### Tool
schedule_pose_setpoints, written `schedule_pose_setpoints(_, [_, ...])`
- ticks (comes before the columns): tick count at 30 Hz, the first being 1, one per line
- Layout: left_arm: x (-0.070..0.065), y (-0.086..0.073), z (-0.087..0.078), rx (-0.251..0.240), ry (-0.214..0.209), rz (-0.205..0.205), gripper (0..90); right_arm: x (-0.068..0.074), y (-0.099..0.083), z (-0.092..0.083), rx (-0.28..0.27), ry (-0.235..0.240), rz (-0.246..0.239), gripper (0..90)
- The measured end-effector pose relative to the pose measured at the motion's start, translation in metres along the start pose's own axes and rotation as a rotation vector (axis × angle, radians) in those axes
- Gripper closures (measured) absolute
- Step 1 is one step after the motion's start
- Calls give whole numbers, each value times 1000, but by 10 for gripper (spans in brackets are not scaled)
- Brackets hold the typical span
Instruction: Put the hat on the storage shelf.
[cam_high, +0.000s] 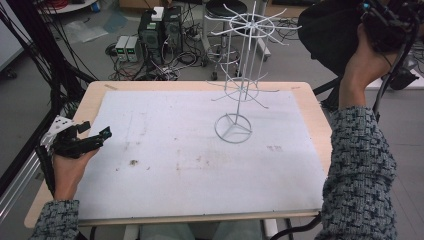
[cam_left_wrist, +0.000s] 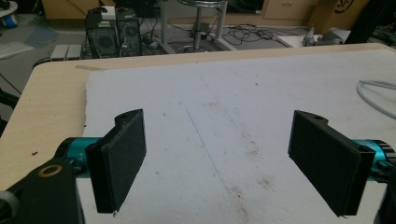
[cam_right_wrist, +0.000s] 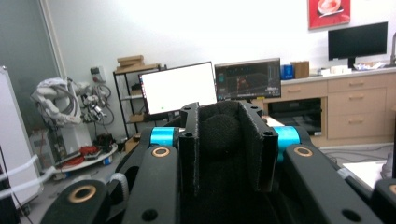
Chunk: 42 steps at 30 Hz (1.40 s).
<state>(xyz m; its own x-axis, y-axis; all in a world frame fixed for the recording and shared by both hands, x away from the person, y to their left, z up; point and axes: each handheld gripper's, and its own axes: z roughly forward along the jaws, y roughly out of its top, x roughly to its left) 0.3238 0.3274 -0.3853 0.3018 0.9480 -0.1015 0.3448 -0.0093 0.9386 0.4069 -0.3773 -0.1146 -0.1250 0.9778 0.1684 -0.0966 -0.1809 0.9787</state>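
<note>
Two black pads of the left gripper (cam_left_wrist: 219, 163) stand nearest to us in the left gripper view, wide apart, with nothing between them; only the white sheet (cam_left_wrist: 233, 116) on the table (cam_left_wrist: 51, 98) shows in the gap.

In the high view this left gripper (cam_high: 102, 135) rests at about 9 o'clock of the sheet, and its jaws point toward 3 o'clock. The white wire rack (cam_high: 242, 70) stands upright at about 1 o'clock of the sheet, so its long axis is vertical and its ring foot lies well apart from the left jaws, ahead of them and a little to the far side.

The right gripper (cam_high: 385, 22) is held high at 2 o'clock, above table level and beyond the right edge. In the right gripper view its jaws (cam_right_wrist: 229, 149) are closed on a dark, soft-looking thing; we cannot tell what it is. We judge that the right hand is nearer to the top arms of the rack.

Part of the right gripper is cut off by the upper edge of the high view, and the thin rack arms are hard to count against the cluttered floor.
</note>
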Motion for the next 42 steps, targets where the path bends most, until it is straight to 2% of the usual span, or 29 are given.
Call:
schedule_pose_setpoints(5, [0,0,0,-2,-2,-2,195,3,12,-3,-33,-2,2,706])
schedule_pose_setpoints(12, [0,1,-1,-5,-4,-1,195,8,29,-10,-77,5,33,705])
schedule_pose_setpoints(20, [1,2,-3,-13,-4,-8,195,16,33,-11,-89,29,51,705])
schedule_pose_setpoints(31, [1,3,-3,-12,-5,-7,195,23,33,-13,-97,52,44,704])
schedule_pose_setpoints(37, [2,3,-3,-14,-4,-10,195,27,28,-14,-95,75,68,704])
schedule_pose_setpoints(39, [2,3,-3,-7,-6,-2,195,25,28,-15,-102,87,103,704])
schedule_pose_setpoints(42, [2,2,-3,-7,-5,-2,195,22,30,-16,-117,85,116,704])
